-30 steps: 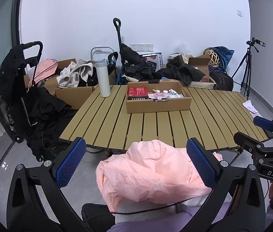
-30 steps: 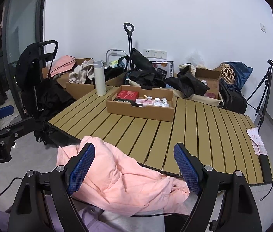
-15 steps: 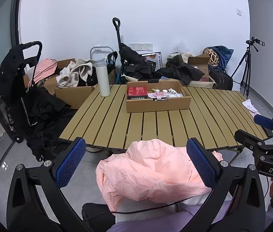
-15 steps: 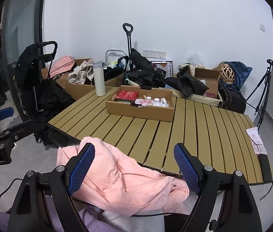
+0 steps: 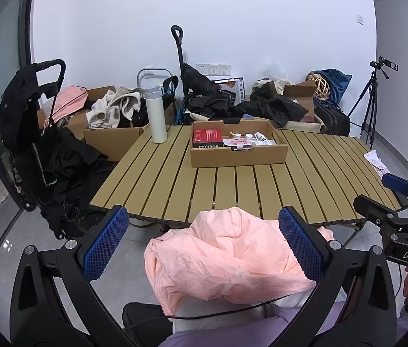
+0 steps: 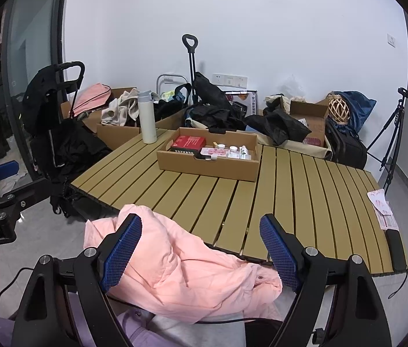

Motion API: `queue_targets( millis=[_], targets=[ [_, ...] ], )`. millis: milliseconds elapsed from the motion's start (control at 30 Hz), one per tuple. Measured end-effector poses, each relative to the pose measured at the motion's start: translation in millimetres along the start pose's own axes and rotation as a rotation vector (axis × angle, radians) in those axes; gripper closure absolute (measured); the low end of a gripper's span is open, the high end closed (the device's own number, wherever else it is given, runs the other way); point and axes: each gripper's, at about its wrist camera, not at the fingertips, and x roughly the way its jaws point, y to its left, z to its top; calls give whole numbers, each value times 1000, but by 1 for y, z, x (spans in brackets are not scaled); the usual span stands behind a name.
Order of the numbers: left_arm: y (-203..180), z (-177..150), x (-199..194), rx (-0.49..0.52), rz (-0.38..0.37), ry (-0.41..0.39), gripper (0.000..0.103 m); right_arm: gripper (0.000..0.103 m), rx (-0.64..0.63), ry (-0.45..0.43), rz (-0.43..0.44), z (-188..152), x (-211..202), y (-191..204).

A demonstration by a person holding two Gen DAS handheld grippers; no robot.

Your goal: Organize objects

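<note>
Pink jacket (image 5: 227, 257) is lying bunched below both grippers, left gripper (image 5: 202, 244) and right gripper (image 6: 199, 248), whose fingers are spreading wide, gripping nothing, before the slatted tabletop (image 5: 175, 179).

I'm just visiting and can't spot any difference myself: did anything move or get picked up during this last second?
Hardly anything. The right gripper eased very slightly; in the left view it sits a touch lower. Nothing was taken hold of or let go: both it and the left gripper stay open above the pink jacket. The cardboard box, the white bottle and the slatted table are unchanged.
</note>
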Motion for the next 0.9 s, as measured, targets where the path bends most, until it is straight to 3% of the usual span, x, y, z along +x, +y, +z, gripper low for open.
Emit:
queue_targets(
  millis=[533,733,900],
  targets=[
    [2,-1,4,-5,-2,13,0,16,8,11,-4,-2,5,-5],
    [2,-4,19,-10,0,86,0,16,33,74,-1,-8,19,-13],
    [7,-7,31,-25,-36,87,0,16,49,93,5,-10,27,-20]
  ],
)
